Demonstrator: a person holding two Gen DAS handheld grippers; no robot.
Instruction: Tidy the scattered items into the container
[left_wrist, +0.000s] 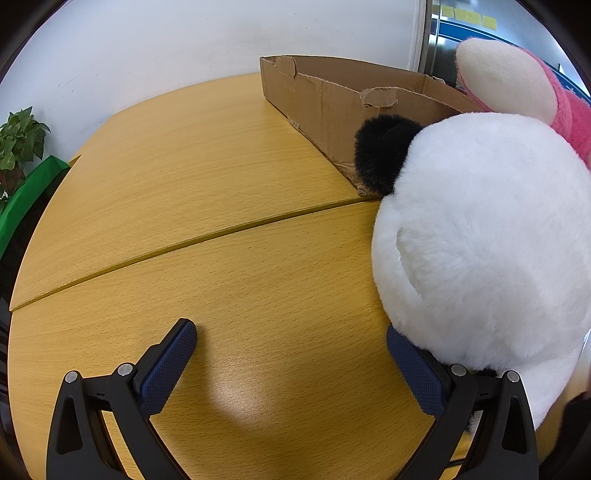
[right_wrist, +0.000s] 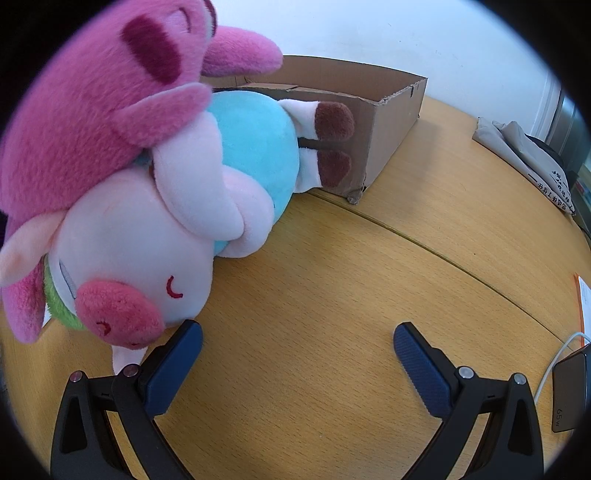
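In the left wrist view a big white plush with a black ear (left_wrist: 480, 236) lies on the wooden table, against the low cardboard box (left_wrist: 332, 107). A pink plush (left_wrist: 524, 88) leans behind it. My left gripper (left_wrist: 291, 343) is open and empty; its right finger (left_wrist: 417, 369) touches the white plush. In the right wrist view a pale pink pig plush in a blue shirt (right_wrist: 166, 221) lies in front of the box (right_wrist: 388, 110), with a magenta plush (right_wrist: 92, 110) on top. My right gripper (right_wrist: 297, 343) is open and empty, its left finger (right_wrist: 173, 369) by the pig's snout.
A potted plant and green cloth (left_wrist: 26, 162) stand off the table's left edge. A grey bag (right_wrist: 528, 155) lies at the table's far right. A charger block with a white cable (right_wrist: 569, 391) and an orange-edged sheet (right_wrist: 583, 302) sit at the right edge.
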